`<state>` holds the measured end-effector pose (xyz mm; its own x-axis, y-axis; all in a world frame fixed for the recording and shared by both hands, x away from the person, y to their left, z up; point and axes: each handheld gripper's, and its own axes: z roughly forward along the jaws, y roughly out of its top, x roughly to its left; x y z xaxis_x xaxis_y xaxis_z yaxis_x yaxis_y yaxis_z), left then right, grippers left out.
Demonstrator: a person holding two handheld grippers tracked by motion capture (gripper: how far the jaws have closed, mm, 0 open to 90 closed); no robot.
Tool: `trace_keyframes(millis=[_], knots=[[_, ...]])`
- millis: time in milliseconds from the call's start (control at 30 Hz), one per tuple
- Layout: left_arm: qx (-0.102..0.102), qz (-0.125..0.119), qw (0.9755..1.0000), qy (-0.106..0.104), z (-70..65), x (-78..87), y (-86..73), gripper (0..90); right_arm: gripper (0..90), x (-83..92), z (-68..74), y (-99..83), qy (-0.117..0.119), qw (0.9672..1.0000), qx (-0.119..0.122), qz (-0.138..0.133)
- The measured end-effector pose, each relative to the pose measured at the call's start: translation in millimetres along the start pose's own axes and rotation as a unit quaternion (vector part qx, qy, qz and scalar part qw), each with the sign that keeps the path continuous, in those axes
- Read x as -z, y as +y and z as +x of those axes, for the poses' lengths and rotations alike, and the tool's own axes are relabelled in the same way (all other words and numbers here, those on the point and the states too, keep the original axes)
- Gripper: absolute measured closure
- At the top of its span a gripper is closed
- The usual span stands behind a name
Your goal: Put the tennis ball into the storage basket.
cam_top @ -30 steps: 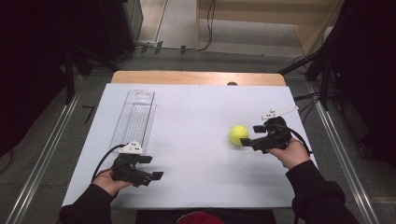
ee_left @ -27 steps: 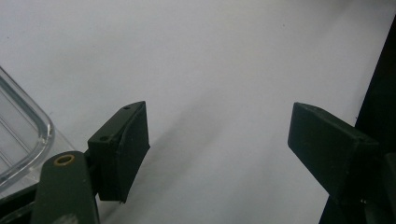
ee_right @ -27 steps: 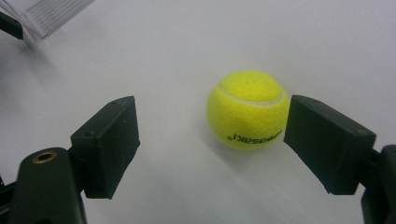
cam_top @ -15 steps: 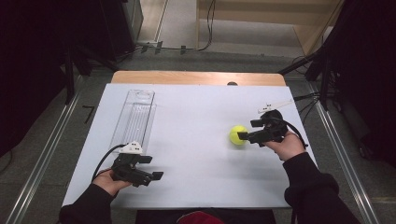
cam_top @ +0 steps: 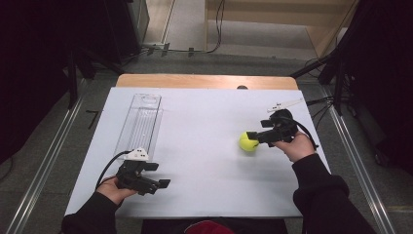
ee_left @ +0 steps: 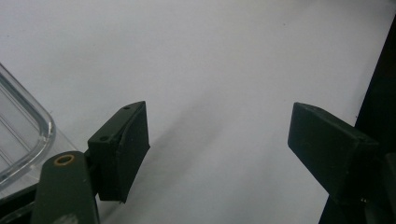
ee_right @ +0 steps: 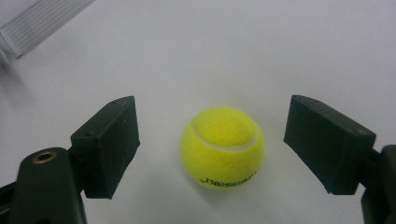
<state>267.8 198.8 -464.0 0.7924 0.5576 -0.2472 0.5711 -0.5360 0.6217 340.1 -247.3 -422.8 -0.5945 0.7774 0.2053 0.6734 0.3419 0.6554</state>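
Shifted right gripper (cam_top: 253, 135) slightly up the table versus the earlier frame, tips now at the fuzzy yellow-green tennis ball (cam_top: 249, 142); left gripper (cam_top: 157, 175) and ball unmoved.

High view: ball on the white table sheet (cam_top: 204, 122), right of centre, well apart from the long clear plastic tray (cam_top: 141, 122) at left. Right gripper coming at the ball from its right side. Left gripper parked near the front edge, just below the tray's near end.

Left gripper view: jaws spread, nothing between, bare sheet ahead; tray corner (ee_left: 23, 126) at left.

Right gripper view: jaws spread either side of the ball (ee_right: 222, 147), gap visible on both sides, pads (ee_right: 112, 144) not touching. Ball sitting on the sheet, roughly centred, a touch ahead of the pads.

Step in hand, judged: closing on the ball. Best to push forward until the ball's widest part sits between the pads, keep it centred, stay low, then close gently to avoid squirting it out or rolling it away.
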Motion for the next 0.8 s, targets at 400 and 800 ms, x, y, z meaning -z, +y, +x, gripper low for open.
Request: trace_keyframes(millis=[400, 800], knots=[[0.0, -0.005, 1.0, 0.0, 0.6, 1.0, -0.1, 21.6, 15.9, -13.0, -6.3, 11.7, -0.005, 0.9999, -0.01, -0.003], [0.0, -0.007, 1.0, -0.001, 0.7, 1.4, -0.3, 21.6, 0.0, -18.8, -5.6, 17.5, -0.017, 0.9989, -0.006, -0.044]])
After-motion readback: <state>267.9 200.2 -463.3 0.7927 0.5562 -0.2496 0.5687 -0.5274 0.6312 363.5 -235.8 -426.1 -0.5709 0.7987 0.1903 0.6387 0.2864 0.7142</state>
